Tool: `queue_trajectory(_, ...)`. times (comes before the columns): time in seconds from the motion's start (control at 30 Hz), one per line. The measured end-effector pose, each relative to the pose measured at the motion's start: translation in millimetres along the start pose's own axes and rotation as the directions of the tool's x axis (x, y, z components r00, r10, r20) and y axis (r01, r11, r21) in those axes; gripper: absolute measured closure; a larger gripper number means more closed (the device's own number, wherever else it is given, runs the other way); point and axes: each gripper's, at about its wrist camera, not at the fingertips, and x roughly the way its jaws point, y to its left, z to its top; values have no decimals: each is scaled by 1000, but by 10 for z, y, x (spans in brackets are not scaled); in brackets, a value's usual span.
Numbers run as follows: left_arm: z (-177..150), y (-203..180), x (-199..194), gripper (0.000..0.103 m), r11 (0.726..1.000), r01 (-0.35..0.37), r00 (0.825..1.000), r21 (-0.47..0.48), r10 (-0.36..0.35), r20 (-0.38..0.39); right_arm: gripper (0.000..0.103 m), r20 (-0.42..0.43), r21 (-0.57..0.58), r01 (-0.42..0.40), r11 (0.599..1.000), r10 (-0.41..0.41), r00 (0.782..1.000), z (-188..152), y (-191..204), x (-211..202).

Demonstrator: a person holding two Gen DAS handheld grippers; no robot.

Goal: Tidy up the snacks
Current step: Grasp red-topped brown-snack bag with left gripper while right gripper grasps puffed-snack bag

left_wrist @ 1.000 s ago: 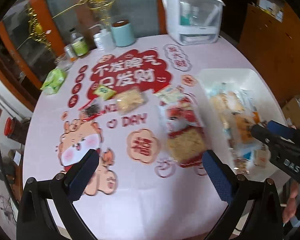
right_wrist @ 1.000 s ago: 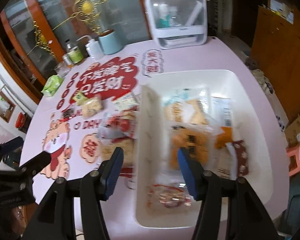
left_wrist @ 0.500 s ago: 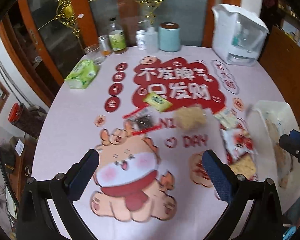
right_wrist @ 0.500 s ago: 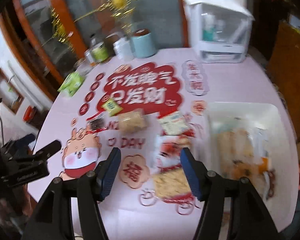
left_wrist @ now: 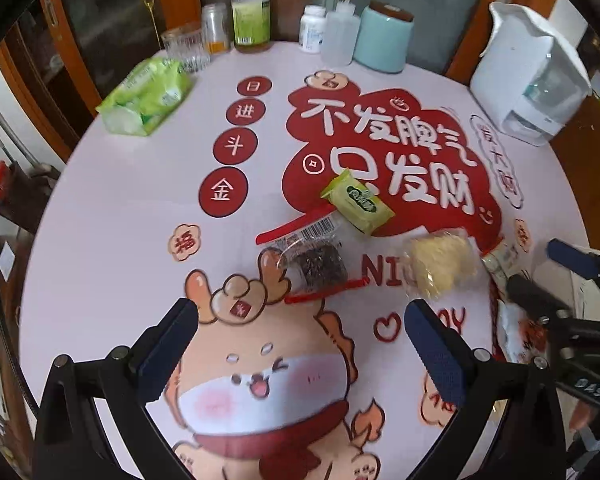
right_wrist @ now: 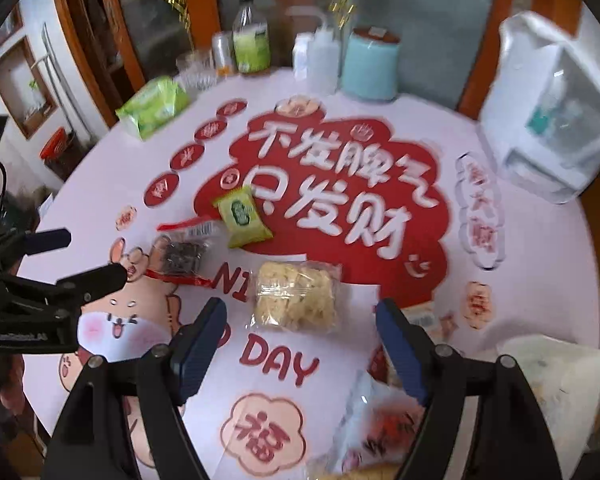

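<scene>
Left wrist view: the left gripper (left_wrist: pixel 300 344) is gaping wide, holding nothing. Just ahead are lying one dark snack packet (left_wrist: pixel 314 266), one green packet (left_wrist: pixel 358 202) beyond it, one pale crisp bag (left_wrist: pixel 440 266) ahead-right. Slippery film could be squirting from the pads.

Right wrist view: the right gripper (right_wrist: pixel 300 340) is also gaping empty, the crisp bag (right_wrist: pixel 296 298) just ahead between its fingers; squeezing hard risks crushing. One white bin (right_wrist: pixel 556 356) is sitting to its right.

Bare tabletop (left_wrist: pixel 112 240) lying open on the left
Bottles (left_wrist: pixel 251 12) and canister (left_wrist: pixel 386 38) are crowding the far edge; snack packets (left_wrist: pixel 440 264) are cluttering the middle.
</scene>
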Motion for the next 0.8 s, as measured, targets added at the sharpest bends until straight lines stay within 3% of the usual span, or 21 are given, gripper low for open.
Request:
queue_trajectory(0.2, 126, 11, 453, 0, 1000, 0, 998, -25, -1, -61, 25, -88, -81, -23, 996, 15, 996, 76, 75, 491)
queue_trajectory(0.37, 206, 22, 696, 0, 999, -10, 996, -51, 6, -89, 25, -112, -143, 26, 989, -42, 993, 108, 149, 711)
queue_trajectory(0.53, 249, 7, 859, 0, 998, -21, 994, -65, 13, -111, 18, -129, -144, 24, 989, -43, 991, 115, 158, 819)
queue_trajectory(0.8, 286, -17, 1104, 0, 997, -30, 985, -75, 17, -170, 16, -180, -61, -55, 997, 44, 983, 119, 80, 992)
